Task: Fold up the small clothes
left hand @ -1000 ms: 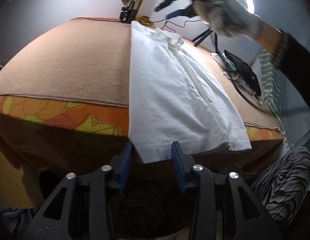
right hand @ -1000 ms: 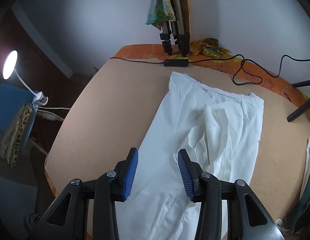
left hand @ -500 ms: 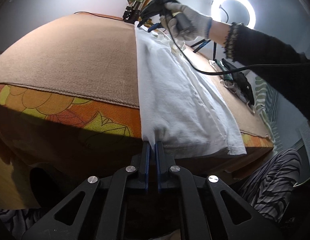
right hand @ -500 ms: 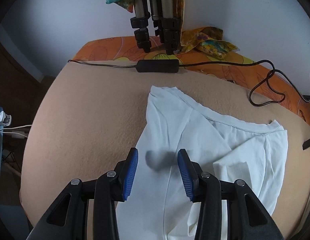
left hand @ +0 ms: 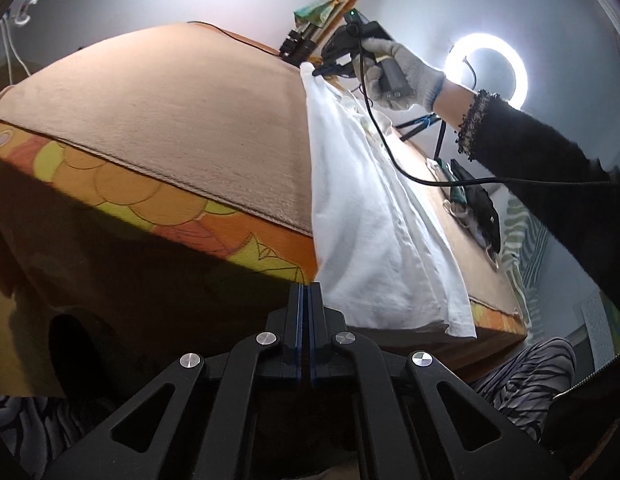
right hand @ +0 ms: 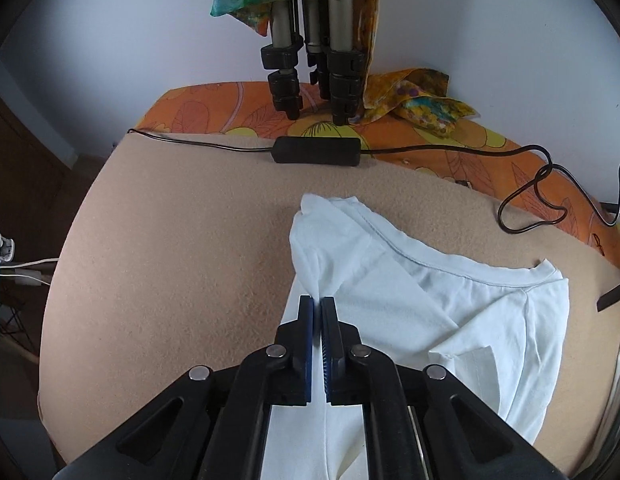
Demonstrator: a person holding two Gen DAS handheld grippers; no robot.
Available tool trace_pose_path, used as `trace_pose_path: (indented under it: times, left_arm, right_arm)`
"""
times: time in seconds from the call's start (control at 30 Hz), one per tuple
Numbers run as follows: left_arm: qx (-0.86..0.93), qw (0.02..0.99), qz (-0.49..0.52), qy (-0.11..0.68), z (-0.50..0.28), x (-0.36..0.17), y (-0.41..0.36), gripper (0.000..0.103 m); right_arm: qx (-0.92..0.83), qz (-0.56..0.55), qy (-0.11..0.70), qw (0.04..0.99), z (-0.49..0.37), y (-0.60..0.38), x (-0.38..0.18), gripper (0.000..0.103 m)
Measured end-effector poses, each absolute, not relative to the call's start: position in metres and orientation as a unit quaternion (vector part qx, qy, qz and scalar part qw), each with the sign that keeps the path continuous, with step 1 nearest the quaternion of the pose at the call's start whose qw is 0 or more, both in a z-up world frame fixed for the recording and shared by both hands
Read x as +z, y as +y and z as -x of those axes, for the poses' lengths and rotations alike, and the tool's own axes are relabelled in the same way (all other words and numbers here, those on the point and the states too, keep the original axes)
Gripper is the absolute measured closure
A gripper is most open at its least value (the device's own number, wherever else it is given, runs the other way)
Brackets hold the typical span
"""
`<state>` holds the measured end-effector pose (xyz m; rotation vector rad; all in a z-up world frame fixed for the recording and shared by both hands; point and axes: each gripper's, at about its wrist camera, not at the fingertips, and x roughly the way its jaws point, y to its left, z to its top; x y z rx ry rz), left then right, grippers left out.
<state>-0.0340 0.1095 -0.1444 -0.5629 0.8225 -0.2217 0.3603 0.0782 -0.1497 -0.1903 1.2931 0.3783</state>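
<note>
Shirt lay lengthwise along the table; left gripper clenched its near hem, right gripper pinched its far shoulder.

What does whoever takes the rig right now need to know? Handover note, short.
Left gripper: shut on the white t-shirt at its hem corner by the near table edge.
Right gripper: jaws just closed, pinching a fold of the shirt near the collar end.
Shirt lies lengthwise on the tan blanket, already narrowed, one sleeve folded in.
Done: both ends gripped along one side.
Left: probably carry that side over, then fold crosswise.
</note>
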Motion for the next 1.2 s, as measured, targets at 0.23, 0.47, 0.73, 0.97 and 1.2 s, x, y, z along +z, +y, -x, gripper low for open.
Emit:
trace_pose_path:
  times: [0.23,0.47,0.73,0.97,1.2]
  left_arm:
    - [-0.113,0.877,0.237,0.403,0.024,-0.136,0.093,0.098]
    - [-0.124,0.866,0.223,0.431,0.014,-0.15,0.081,0.098]
    - [-0.117,0.869,0.255,0.407,0.023,-0.146,0.096,0.103]
    - [-0.095,0.873,0.251,0.408,0.028,-0.143,0.1,0.075]
    - [-0.091,0.848,0.266,0.449,0.017,-0.159,0.095,0.061]
  right_arm:
    - [0.194,0.117,0.591,0.774,-0.353,0.089,-0.149,0.061]
    - [0.192,0.166,0.6,0.758,-0.346,0.106,-0.166,0.072]
    - [0.186,0.141,0.597,0.768,-0.351,0.091,-0.156,0.102]
    - [0.183,0.145,0.597,0.768,-0.35,0.092,-0.156,0.101]
    - [0.196,0.162,0.595,0.763,-0.348,0.097,-0.153,0.079]
